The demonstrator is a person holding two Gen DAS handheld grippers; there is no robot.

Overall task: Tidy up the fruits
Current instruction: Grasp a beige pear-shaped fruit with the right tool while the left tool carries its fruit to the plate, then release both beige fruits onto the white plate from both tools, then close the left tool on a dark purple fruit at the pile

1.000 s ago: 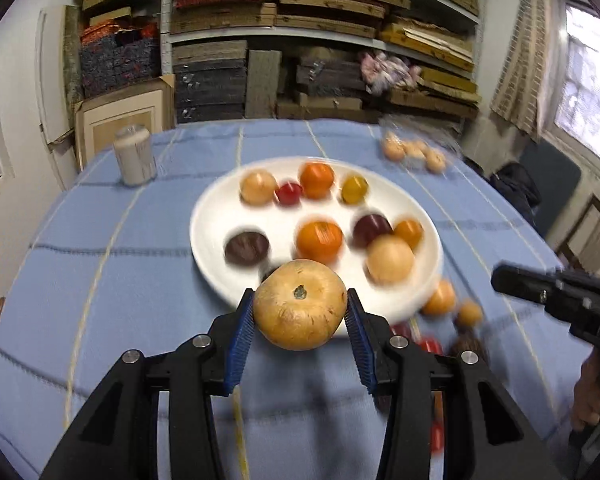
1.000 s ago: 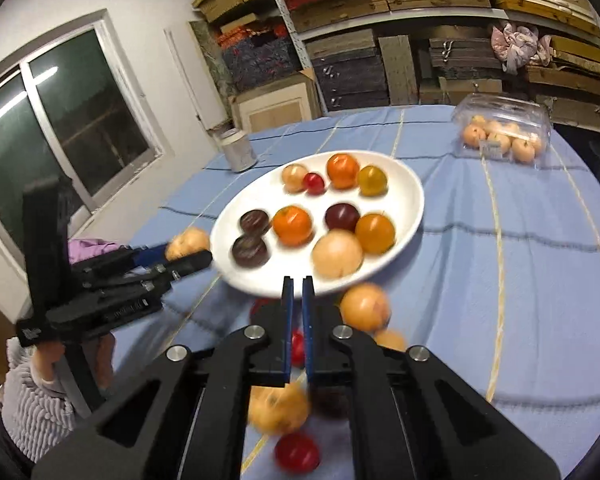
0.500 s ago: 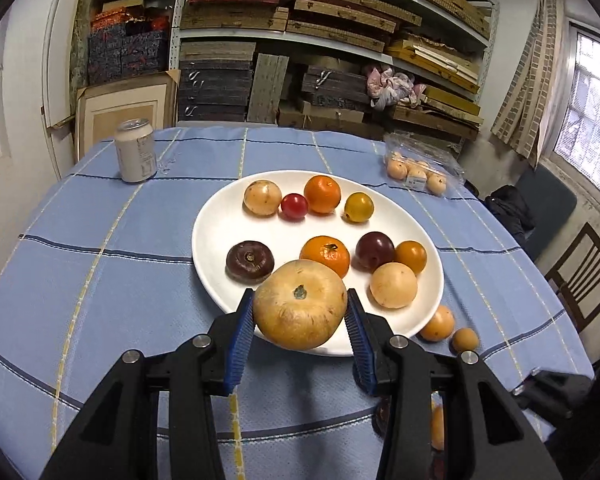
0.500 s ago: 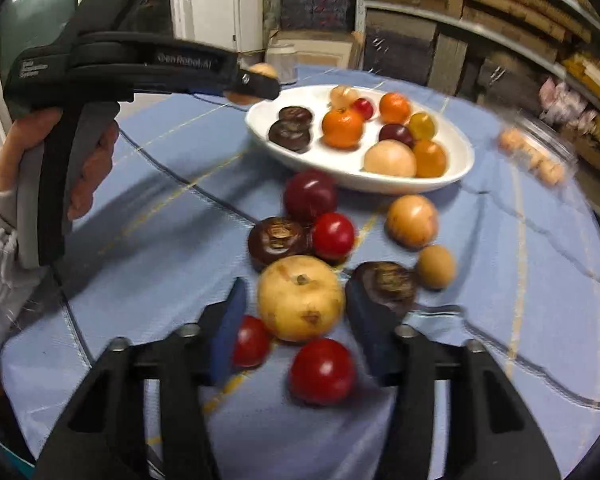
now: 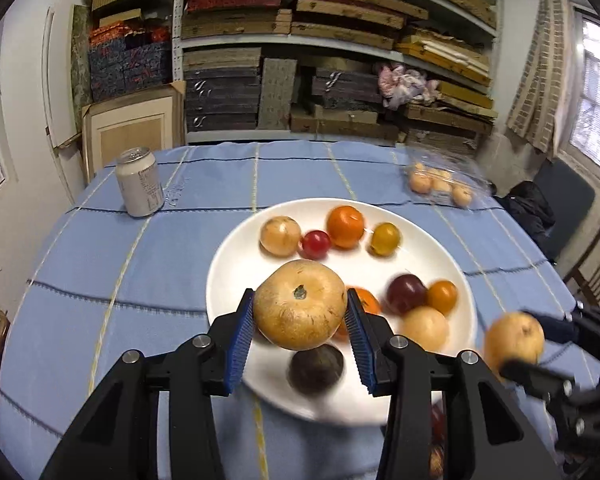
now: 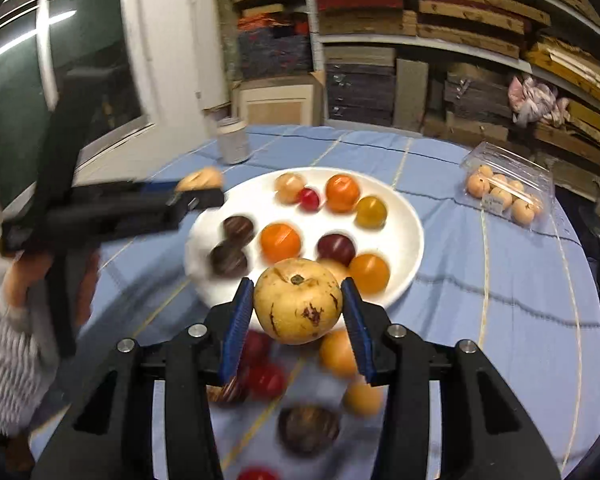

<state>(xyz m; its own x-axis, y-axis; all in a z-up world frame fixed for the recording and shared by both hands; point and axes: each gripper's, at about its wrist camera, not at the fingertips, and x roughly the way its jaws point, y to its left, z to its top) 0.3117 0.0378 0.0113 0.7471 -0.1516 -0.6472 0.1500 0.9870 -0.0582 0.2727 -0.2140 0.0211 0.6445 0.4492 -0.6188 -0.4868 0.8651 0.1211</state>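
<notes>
- Standing at the far left of the blue checked tablecloth [image 5: 100,264] is a silver drink can [image 5: 139,187], upright and well apart from the fruit.
- Left gripper [image 5: 300,314]: its blue pads are pressed on both sides of a large tan fruit [image 5: 300,310], stem up, held above the near part of the white plate [image 5: 244,264].
- On the plate lie a pale fruit, a small red one, an orange one and a yellow one along the far side; nearer sit a dark purple fruit, two more orange ones, another pale one and a dark brown fruit [image 5: 316,370] just below the held one.
- Right gripper [image 6: 298,312]: its jaws have just been closing and now clamp a spotted yellow fruit [image 6: 298,306], lifted clear of the cloth, just short of the plate's near rim.
- Below it, loose red, orange and dark fruits [image 6: 266,380] lie blurred on the cloth.
- Far right, a clear plastic box [image 6: 508,188] holds small pale fruits.
</notes>
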